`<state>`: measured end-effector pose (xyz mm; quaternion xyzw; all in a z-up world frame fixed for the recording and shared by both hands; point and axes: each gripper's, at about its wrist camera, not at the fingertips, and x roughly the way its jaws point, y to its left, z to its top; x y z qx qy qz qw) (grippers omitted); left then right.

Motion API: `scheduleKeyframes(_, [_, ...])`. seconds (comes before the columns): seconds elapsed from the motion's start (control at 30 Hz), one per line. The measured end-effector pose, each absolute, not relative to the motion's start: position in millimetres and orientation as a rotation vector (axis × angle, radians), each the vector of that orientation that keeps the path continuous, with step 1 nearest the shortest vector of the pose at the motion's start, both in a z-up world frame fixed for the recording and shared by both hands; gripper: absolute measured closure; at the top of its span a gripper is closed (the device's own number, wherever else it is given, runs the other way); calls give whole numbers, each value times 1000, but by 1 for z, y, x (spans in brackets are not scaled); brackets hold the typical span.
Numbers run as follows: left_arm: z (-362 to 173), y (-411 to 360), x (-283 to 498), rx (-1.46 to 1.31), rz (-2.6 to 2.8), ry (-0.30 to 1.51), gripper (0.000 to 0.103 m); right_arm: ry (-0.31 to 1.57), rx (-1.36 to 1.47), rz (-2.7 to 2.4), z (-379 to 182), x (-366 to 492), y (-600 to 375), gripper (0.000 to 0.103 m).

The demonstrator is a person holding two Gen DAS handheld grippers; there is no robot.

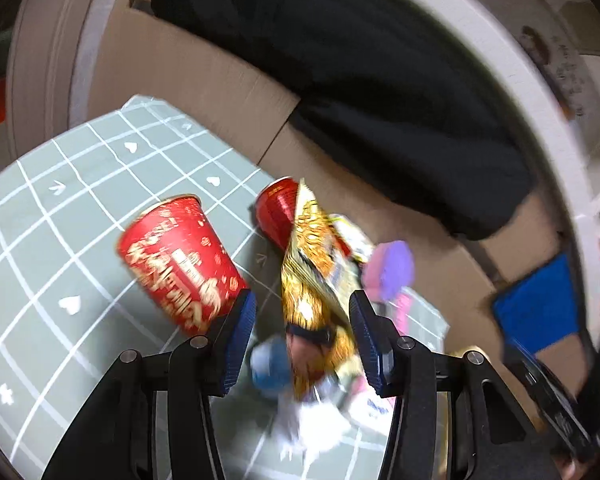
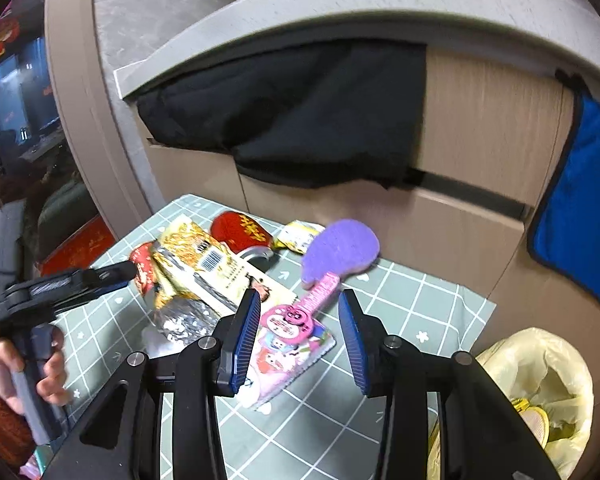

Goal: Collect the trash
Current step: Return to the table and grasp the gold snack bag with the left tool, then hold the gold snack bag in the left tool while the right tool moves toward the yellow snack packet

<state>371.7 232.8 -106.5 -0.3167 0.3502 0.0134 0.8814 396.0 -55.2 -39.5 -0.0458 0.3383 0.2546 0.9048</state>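
Both claws gape, holding nothing: left claw over a gold wrapper, right claw over a pink toy, among trash on the counter.

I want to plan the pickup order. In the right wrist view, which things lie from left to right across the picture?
Left gripper → golden snack bag → red cup → purple toy guitar → blue cloth; lower right, the yellow trash bag.
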Motion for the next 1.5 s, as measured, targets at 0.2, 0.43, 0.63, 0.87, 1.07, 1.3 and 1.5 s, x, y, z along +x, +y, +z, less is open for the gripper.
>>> scheduleKeyframes(0.2, [-120,222,397,-724,-32,777,77,731,-100,534,-52,407,-59,64])
scheduleKeyframes(0.43, [-105,213,351,-611,-36,806,88,770,-36,506,-73,451,-52,64])
scheduleKeyframes(0.63, [-87,230,319,-540,-21,779,88,806,84,460,-93,503,-34,64])
scheduleKeyframes(0.87, [-85,248,310,-513,-32,762,88,813,84,350,-118,540,-17,59])
scheduleKeyframes(1.07, [-91,253,316,-511,-66,763,88,809,102,328,-134,549,-13,52])
scheduleKeyframes(1.3, [-104,255,319,-547,-60,785,88,914,133,541,-146,555,5,51])
scheduleKeyframes(1.5, [-99,256,305,-543,-49,778,88,932,-245,632,-153,506,61,64])
